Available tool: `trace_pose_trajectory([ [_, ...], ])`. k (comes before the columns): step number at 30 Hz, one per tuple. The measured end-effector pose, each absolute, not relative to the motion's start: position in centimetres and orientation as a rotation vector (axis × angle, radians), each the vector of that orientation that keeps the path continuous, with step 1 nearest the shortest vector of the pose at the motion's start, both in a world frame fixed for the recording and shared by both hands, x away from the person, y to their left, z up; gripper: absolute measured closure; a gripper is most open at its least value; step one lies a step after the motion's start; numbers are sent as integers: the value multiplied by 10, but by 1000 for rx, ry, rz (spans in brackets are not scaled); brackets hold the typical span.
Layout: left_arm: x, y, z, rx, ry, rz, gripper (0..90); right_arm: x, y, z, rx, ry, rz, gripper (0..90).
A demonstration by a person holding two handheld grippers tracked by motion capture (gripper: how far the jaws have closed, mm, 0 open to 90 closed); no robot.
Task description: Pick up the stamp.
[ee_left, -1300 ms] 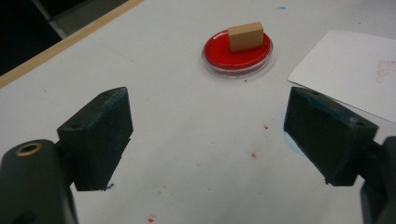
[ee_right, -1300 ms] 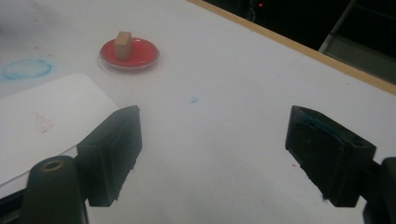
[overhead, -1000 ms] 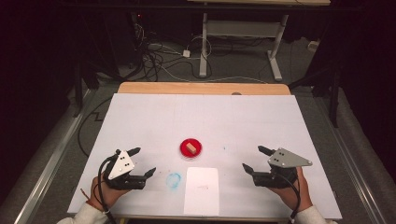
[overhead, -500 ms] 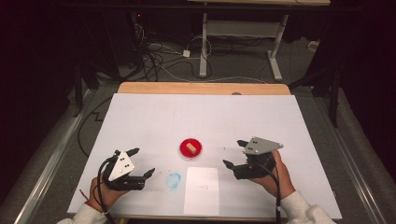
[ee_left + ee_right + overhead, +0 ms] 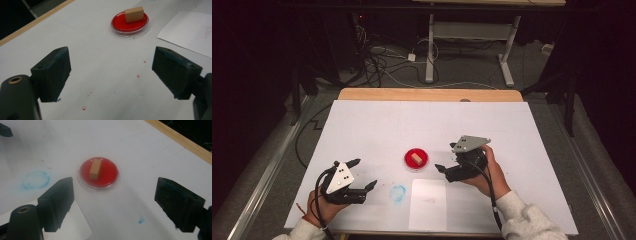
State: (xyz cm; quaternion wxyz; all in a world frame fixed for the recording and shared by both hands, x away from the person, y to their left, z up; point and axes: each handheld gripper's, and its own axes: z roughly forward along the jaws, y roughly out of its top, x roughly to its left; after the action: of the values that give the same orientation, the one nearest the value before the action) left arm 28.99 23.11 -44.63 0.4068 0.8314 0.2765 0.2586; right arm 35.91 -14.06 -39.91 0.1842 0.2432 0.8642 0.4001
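Here, toward the near edge of the table (image 5: 412, 125) and about midway along it: a small wooden block (image 5: 415, 159) lying flat on a round red dish (image 5: 407, 162), free of both tools. Probably left there as a stamp on its ink pad, ready to be lifted and pressed onto the sheet of paper (image 5: 428, 205) lying just nearer the edge. Beside that sheet, a blue smudge (image 5: 398, 193) on the table top.

Right tool (image 5: 445, 157) just beside the dish on its right, pointed straight at the block. Jaws spread wide, having just been opening further, with nothing between them. Seen along them, block (image 5: 95, 168) and dish (image 5: 110, 176) ahead in the gap and not yet reached. Likely lined up that way so the two pads can pass either side of the block's long faces. Right hand (image 5: 492, 172) wrapped around the tool's body from behind, forearm slanting in from the near right corner.

Left tool (image 5: 365, 172) low over the table near the near left corner, well apart from the dish, jaws likewise spread and bare, aimed loosely toward the dish (image 5: 125, 26). Left hand (image 5: 319, 212) gripping from below, apparently just waiting.
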Motion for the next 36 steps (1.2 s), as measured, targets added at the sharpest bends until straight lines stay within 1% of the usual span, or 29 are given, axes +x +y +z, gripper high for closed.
trace_pose_trajectory([
  [4, 291, 233, -447, 2091, 717, 635, 149, 363, -132, -403, 667, 2444, 1114, 183],
  [9, 292, 231, -447, 2105, 716, 635, 149, 365, -120, -404, 641, 2483, 1114, 174],
  [14, 293, 232, -447, 2098, 698, 636, 149, 367, -110, -403, 598, 2525, 1155, 185],
  [16, 293, 232, -447, 2103, 701, 641, 149, 369, -107, -402, 602, 2518, 1155, 241],
  [18, 293, 232, -448, 2107, 709, 625, 149, 372, -103, -401, 605, 2535, 1150, 266],
  [22, 293, 232, -448, 2111, 710, 628, 149, 380, -90, -402, 636, 2567, 1056, 378],
  [26, 293, 232, -448, 2107, 711, 626, 151, 388, -78, -402, 696, 2594, 972, 402],
  [27, 293, 232, -448, 2109, 708, 624, 151, 393, -68, -404, 709, 2623, 938, 421],
  [30, 294, 233, -448, 2110, 696, 638, 151, 398, -54, -409, 706, 2664, 848, 435],
  [31, 293, 233, -448, 2110, 698, 635, 151, 400, -50, -411, 721, 2668, 823, 454],
  [33, 293, 234, -449, 2111, 699, 638, 151, 403, -44, -415, 725, 2680, 782, 463],
  [36, 293, 235, -449, 2114, 709, 624, 151, 407, -39, -421, 745, 2693, 732, 504],
])
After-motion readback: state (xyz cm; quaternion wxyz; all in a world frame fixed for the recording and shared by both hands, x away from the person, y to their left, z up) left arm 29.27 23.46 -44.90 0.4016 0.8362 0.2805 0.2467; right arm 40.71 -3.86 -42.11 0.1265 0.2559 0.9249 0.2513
